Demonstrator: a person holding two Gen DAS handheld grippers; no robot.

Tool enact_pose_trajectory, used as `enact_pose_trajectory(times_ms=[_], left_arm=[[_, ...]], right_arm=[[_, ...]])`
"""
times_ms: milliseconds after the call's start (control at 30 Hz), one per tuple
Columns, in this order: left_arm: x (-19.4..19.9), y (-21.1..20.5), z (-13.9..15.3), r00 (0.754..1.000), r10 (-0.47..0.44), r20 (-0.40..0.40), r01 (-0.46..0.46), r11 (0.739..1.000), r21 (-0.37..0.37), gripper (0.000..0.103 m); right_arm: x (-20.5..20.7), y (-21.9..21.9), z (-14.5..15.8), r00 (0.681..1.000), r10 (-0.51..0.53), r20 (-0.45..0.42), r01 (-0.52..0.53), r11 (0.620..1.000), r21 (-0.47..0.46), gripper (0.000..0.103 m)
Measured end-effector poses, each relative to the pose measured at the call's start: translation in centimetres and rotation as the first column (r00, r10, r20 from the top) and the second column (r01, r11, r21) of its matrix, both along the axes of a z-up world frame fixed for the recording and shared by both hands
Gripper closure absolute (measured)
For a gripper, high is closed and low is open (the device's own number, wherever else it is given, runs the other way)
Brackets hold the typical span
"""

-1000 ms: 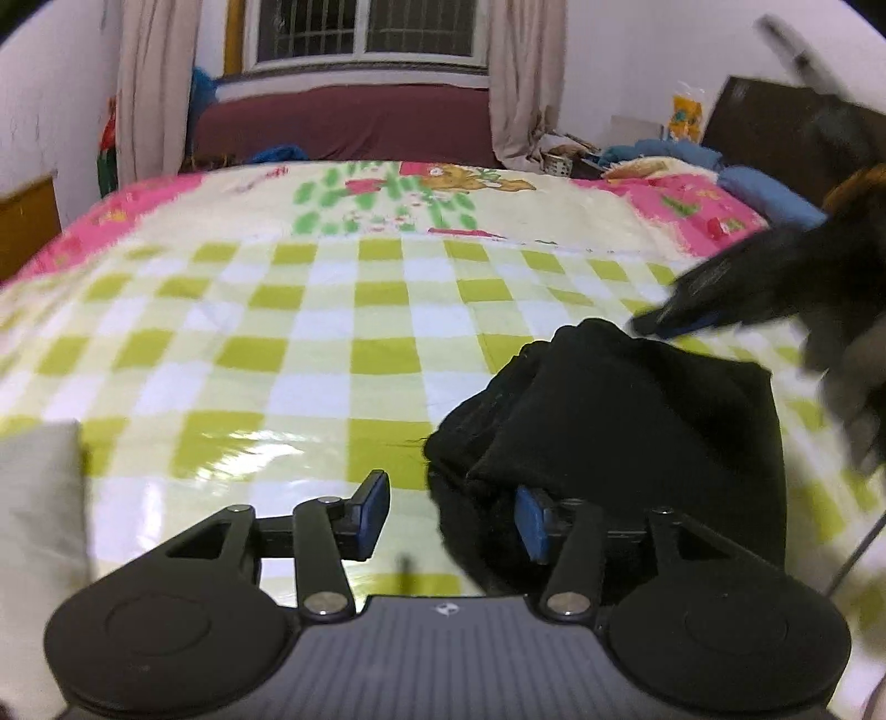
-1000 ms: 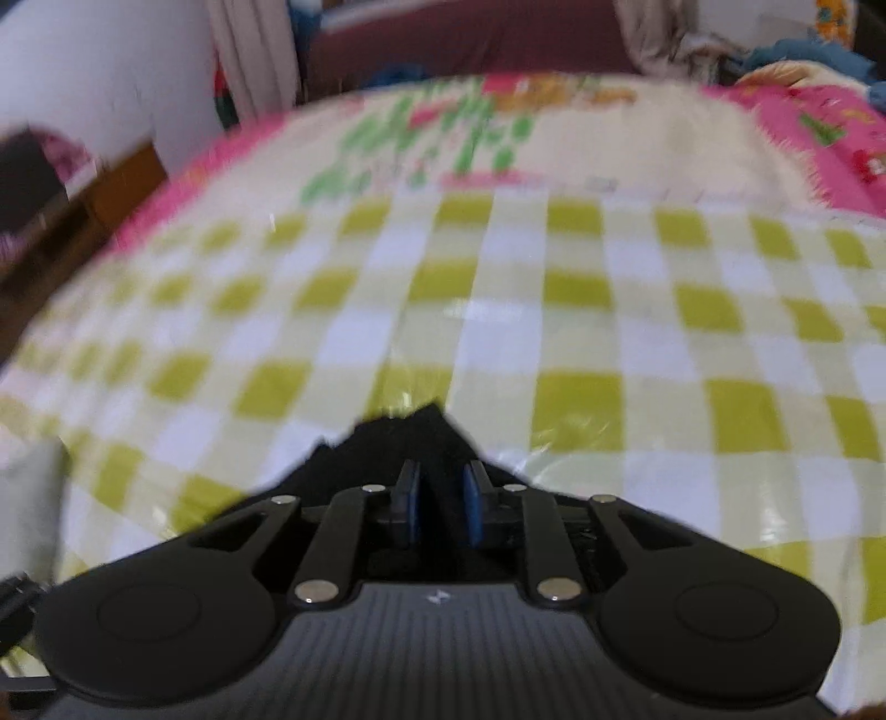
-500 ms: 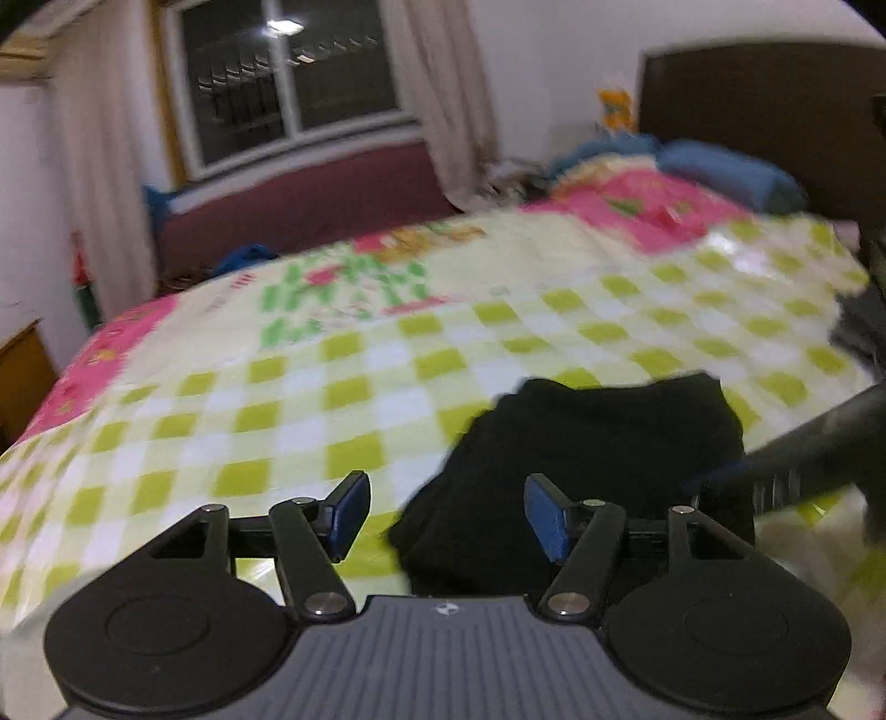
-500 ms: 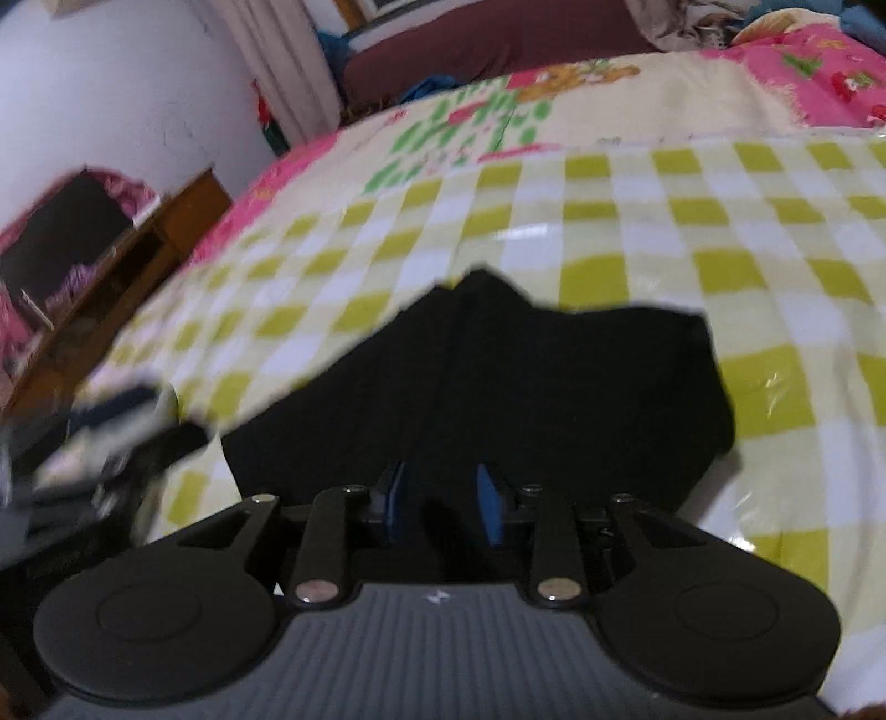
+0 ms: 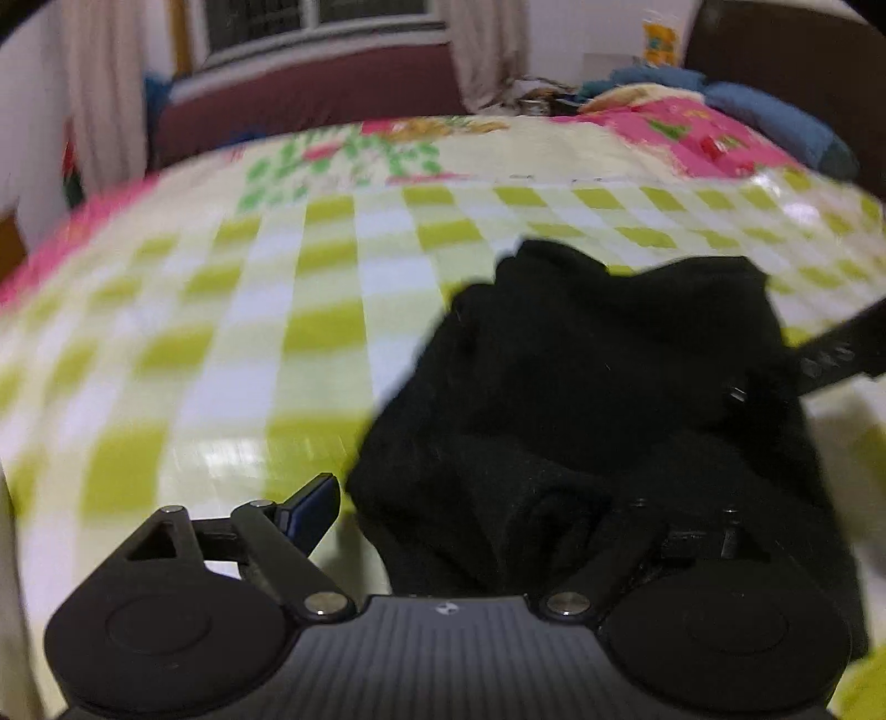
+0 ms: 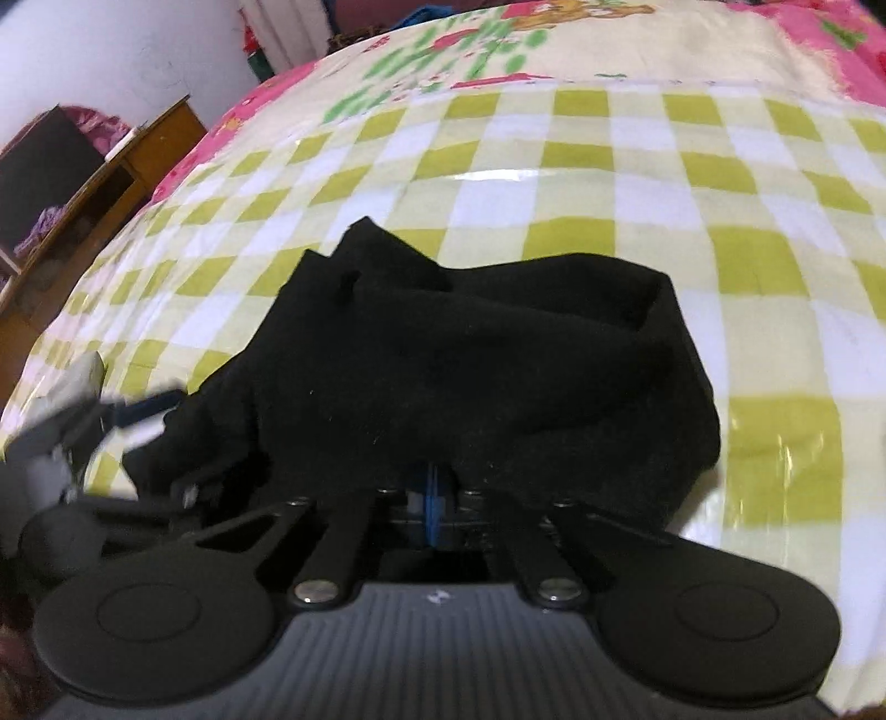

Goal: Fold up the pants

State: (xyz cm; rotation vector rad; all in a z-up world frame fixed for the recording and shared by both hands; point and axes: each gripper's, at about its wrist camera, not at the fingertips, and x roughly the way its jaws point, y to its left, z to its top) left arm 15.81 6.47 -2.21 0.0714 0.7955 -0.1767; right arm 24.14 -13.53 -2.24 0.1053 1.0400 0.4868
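Observation:
A bunched pair of black pants (image 5: pixel 598 376) lies on the green-and-white checked bed cover (image 5: pixel 221 343). My left gripper (image 5: pixel 493 520) sits low at the bundle's near-left edge. Its jaws are opening wide: the left blue pad (image 5: pixel 313 507) is over bare cover, and the right finger is lost against the black cloth. No pad presses on the cloth. In the right wrist view my right gripper (image 6: pixel 433 498) is shut with its blue pads together. The pants (image 6: pixel 470 343) drape over its tips, so I cannot tell whether any cloth is caught. The right gripper's arm (image 5: pixel 841 349) enters at the right.
A wooden desk (image 6: pixel 138 149) stands off the bed's left side. A dark headboard (image 5: pixel 786 50) and blue pillow (image 5: pixel 775 119) are at the far right, and a maroon couch (image 5: pixel 310 94) stands under the window. The floral bedspread (image 5: pixel 387 149) lies beyond the checked cover.
The left gripper's jaws have spread much wider and it has dropped closer to the pants. The right gripper's pads have come together and it has sunk against the now more bunched cloth.

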Motion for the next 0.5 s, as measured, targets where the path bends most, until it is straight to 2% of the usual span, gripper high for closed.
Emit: enact_pose_trajectory(times_ms=[67,133,200,233,333,367,400,500], left_arm=[[-1.8,-0.5,-0.3,1.0,0.01,-0.007,-0.01,1.0,-0.017,0.004],[-3.3,-1.4,0.0,1.0,0.005,0.009,-0.005,1.0,0.006,0.005],[-4.0,-1.8,0.4,1.0,0.0,0.0,0.0,1.0,0.011,0.006],[-4.1,-1.8,0.9,1.0,-0.002,0.007,0.002,1.0,0.017,0.011],[-4.1,-0.8,3.6,0.999,-0.001,0.053,0.0,1.0,0.022,0.013],[-4.0,-0.4,4.4,0.998,-0.007,0.067,0.005,1.0,0.023,0.013],[-3.7,-0.2,5.0,0.997,-0.016,0.078,0.014,1.0,0.028,0.013],[-2.4,-0.5,5.9,0.991,-0.043,0.126,0.033,0.996,0.078,0.013]], right_arm=[[0.1,0.8,0.3,0.998,0.061,0.021,-0.059,0.997,-0.059,0.103],[0.0,1.6,0.6,0.99,0.138,0.041,-0.133,0.984,-0.118,0.103],[0.1,2.3,0.8,0.966,0.251,0.068,-0.234,0.953,-0.191,0.103],[0.3,2.3,0.9,0.965,0.256,0.063,-0.24,0.952,-0.192,0.103],[0.0,1.5,2.1,0.98,0.181,0.079,-0.17,0.977,-0.132,0.103],[-0.8,1.0,2.7,0.983,0.151,0.103,-0.143,0.986,-0.088,0.094],[-1.4,0.6,3.2,0.985,0.125,0.118,-0.119,0.991,-0.058,0.089],[-3.5,-0.2,3.9,0.987,0.059,0.147,-0.057,0.998,-0.015,0.086]])
